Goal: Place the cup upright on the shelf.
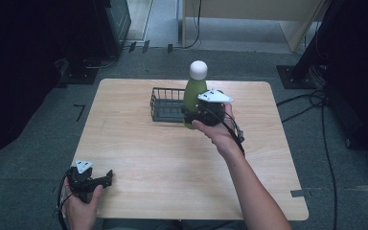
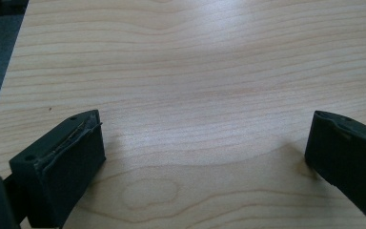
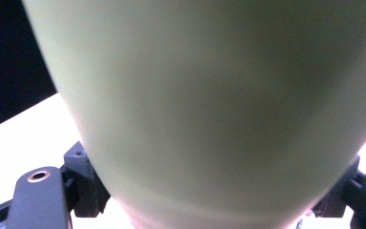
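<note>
Green bottle, white cap, upright, pinched low on its body by right gripper, at 12 o'clock of wooden worktop, beside wire basket. Left gripper at 7 o'clock, jaws spread wide, nothing between them.

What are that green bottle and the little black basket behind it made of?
Green bottle with white cap: smooth, matte-looking body with a soft sheen, probably coated metal or plastic; can't tell which. Black wire basket: thin dark rods in an open grid, likely coated metal wire.
</note>
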Demonstrator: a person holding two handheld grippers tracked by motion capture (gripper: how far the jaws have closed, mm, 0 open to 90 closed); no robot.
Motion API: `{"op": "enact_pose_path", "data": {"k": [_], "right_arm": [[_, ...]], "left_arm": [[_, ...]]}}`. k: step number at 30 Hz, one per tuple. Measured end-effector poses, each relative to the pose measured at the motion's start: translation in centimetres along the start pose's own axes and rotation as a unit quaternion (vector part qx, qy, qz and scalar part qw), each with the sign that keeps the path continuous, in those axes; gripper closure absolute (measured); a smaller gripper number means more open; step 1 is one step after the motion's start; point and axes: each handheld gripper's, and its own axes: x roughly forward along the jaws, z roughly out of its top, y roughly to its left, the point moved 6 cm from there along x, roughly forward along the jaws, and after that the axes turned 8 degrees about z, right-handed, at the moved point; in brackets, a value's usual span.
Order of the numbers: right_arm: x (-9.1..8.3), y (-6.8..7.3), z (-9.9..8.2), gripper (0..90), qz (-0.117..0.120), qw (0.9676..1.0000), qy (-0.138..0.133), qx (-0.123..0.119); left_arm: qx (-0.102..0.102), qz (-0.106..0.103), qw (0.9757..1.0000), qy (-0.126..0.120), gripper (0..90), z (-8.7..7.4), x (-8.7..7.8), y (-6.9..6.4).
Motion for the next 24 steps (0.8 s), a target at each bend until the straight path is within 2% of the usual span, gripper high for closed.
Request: {"op": "enact_pose_path", "data": {"k": [24], "right_arm": [[1.8, -3.7, 2.8, 20.0, -0.043, 0.9989, -0.004, 0.017]], "left_arm": [[0.0, -0.001, 1.0, -0.001, 0.0, 0.0, 0.0, 0.0]]}}
